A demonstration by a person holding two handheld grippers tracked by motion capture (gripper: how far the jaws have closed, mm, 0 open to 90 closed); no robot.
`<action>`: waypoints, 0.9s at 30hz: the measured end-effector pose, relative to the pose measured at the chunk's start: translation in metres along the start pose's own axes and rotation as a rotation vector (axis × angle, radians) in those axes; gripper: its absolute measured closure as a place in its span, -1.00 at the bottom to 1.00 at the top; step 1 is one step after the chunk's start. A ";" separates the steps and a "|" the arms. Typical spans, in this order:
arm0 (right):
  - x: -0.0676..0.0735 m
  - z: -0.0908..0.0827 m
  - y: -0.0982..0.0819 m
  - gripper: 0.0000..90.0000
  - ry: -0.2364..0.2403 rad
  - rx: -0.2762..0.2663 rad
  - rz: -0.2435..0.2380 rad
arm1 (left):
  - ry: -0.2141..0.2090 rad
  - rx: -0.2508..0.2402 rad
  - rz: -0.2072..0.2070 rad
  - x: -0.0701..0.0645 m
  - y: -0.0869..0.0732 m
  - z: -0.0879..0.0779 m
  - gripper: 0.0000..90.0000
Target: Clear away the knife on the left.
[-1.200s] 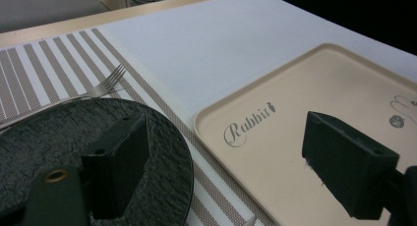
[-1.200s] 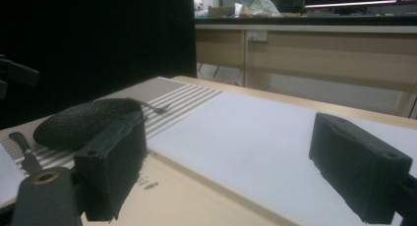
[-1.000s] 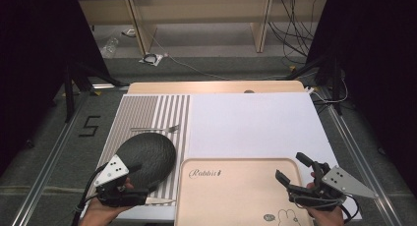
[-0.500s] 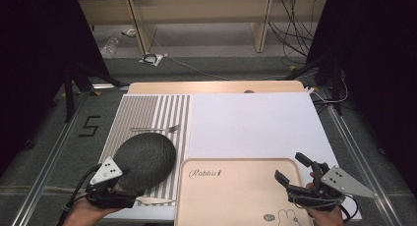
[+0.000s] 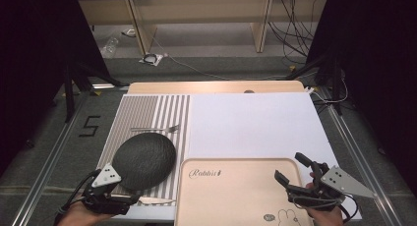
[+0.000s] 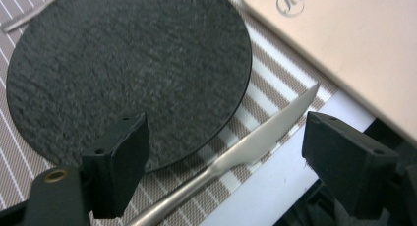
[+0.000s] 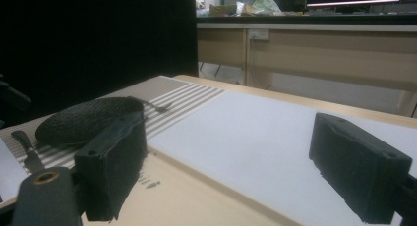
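Knife (image 6: 246,147) between left gripper (image 6: 226,152) jaws, untouched

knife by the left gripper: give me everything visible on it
The knife is plain silvery metal, one piece, with a slim handle and a broader, pointed blade. It lies flat on the striped mat, just beside the dark round plate, tip toward the tan tray. The left gripper hovers open over it, one jaw on each side, neither visibly touching.
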State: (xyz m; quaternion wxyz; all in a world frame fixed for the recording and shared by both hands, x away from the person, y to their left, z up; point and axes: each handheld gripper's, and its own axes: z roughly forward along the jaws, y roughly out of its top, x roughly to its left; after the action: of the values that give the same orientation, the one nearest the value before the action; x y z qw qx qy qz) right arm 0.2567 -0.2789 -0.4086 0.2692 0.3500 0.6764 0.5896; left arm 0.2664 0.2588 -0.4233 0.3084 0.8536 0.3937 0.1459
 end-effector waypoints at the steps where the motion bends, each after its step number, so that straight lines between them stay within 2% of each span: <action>1: 0.000 0.000 0.000 -0.66 0.000 0.000 0.000 | -0.002 0.013 -0.001 0.001 -0.001 0.000 -0.60; 2: 0.000 0.000 0.000 -0.66 -0.001 0.000 -0.001 | -0.007 0.032 -0.005 0.004 -0.005 0.001 -0.60; 14: 0.000 0.000 0.000 -0.66 -0.001 0.001 0.002 | 0.006 0.111 -0.008 0.013 -0.017 0.005 -0.57; 16: 0.000 0.000 0.000 -0.66 0.000 0.001 -0.002 | 0.007 0.119 -0.006 0.014 -0.018 0.005 -0.57; 20: 0.000 0.000 0.000 -0.66 0.000 -0.001 -0.003 | 0.000 0.164 0.000 0.018 -0.021 0.012 -0.57; 27: 0.000 0.000 0.000 -0.66 0.001 0.000 -0.003 | 0.001 0.201 -0.001 0.021 -0.021 0.013 -0.56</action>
State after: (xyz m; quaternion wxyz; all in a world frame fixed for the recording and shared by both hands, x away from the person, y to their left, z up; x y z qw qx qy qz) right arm 0.2569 -0.2787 -0.4085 0.2698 0.3489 0.6769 0.5893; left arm 0.2744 0.2802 -0.4472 0.2212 0.8800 0.4068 0.1058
